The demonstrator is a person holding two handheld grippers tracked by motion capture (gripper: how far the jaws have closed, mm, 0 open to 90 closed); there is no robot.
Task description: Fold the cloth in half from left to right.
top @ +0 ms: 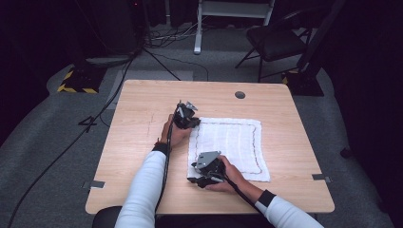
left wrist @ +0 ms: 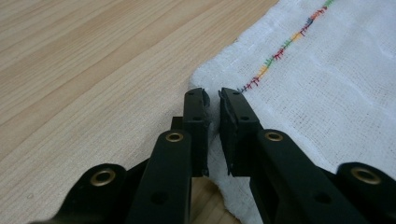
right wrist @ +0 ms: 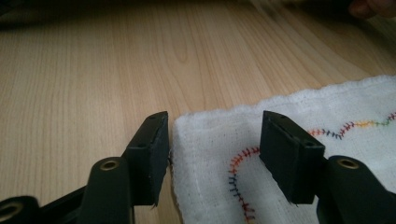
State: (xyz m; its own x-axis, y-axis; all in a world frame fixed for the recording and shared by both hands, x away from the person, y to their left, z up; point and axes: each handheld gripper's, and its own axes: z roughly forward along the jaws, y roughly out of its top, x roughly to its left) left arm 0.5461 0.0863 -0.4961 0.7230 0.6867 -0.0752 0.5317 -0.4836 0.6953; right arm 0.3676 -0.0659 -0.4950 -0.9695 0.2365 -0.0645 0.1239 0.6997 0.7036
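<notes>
A white cloth [top: 233, 142] edged with many-coloured stitching lies flat on the wooden table [top: 138, 142]. My left gripper [top: 190, 123] is at the cloth's far left corner. In the left gripper view its jaws [left wrist: 213, 95] are closed to a narrow slit with the edge of the cloth [left wrist: 317, 84] pinched between them. My right gripper [top: 192, 173] is at the near left corner. Its jaws [right wrist: 215, 126] stand wide apart, low over the table, with the corner of the cloth [right wrist: 336, 100] between them and untouched.
A round cable hole [top: 240, 94] sits in the tabletop beyond the cloth. Behind the table are a black chair [top: 275, 40], a white stand [top: 197, 28] and cables on the grey floor [top: 95, 118]. Bare wood lies left of the cloth.
</notes>
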